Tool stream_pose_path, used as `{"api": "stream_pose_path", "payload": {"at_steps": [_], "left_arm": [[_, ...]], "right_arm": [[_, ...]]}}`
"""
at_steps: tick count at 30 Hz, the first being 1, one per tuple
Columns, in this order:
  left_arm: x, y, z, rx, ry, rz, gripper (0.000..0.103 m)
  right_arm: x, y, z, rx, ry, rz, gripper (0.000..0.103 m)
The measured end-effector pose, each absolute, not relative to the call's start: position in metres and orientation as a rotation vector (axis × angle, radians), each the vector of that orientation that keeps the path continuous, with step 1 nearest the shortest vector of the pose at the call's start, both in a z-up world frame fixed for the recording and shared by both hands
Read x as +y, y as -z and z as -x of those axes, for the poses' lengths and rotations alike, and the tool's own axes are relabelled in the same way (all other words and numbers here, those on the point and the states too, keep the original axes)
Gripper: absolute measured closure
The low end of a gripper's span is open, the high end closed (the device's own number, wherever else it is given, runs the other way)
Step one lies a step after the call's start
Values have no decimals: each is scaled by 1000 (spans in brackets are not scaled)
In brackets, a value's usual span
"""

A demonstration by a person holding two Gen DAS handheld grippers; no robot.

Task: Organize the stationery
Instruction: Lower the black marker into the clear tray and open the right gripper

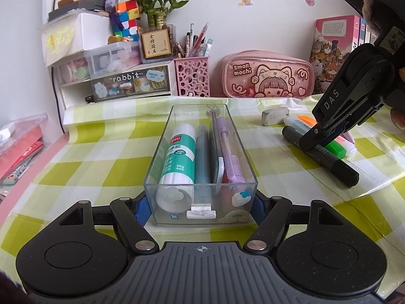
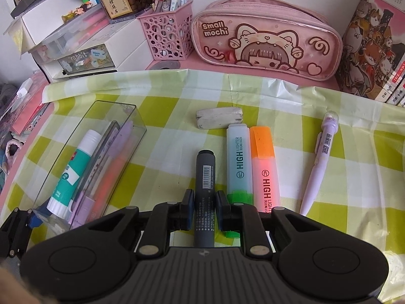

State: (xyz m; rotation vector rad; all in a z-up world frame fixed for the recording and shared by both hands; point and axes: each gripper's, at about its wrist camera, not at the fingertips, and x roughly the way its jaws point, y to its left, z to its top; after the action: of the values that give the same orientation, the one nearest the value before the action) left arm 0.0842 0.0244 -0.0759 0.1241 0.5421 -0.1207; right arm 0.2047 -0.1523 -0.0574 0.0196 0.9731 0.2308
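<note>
While the left gripper squeezes the near end of the clear box at the bottom middle of the left view, the box cannot slide. I think that is why it is held: one hand keeps the box still so the other can drop things in. Its blue pads press on both side walls. A glue stick and some purple pens already lie inside, long ways, so they fit.

At the bottom middle of the right view, the right gripper is closed on the black marker. Its fingers pinch the marker's sides near its back half, and the marker points up the frame. It looks like the marker lies on the checked cloth; I cannot tell if it is lifted yet. My guess is that it goes into the box next.

Just to the right lie a green highlighter and an orange highlighter, side by side, then a purple pen. Above them sits a white eraser. These wait for their turn.

The right hand tips down steeply over the marker. The left hand points more gently down, low along the table. At the top stands a pink pencil case.
</note>
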Motion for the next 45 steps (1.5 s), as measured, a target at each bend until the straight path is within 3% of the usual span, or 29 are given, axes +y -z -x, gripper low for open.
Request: {"api": "stream_pose_path", "payload": {"at_steps": [17,45], "left_arm": [[23,77,-83,540,117,-126,31],[23,77,-82,542,123,-116,30]], "right_arm": [[-189,7,-200,788,-217,-334,98],[-86,38,-215,976,-336,-450,96]]}}
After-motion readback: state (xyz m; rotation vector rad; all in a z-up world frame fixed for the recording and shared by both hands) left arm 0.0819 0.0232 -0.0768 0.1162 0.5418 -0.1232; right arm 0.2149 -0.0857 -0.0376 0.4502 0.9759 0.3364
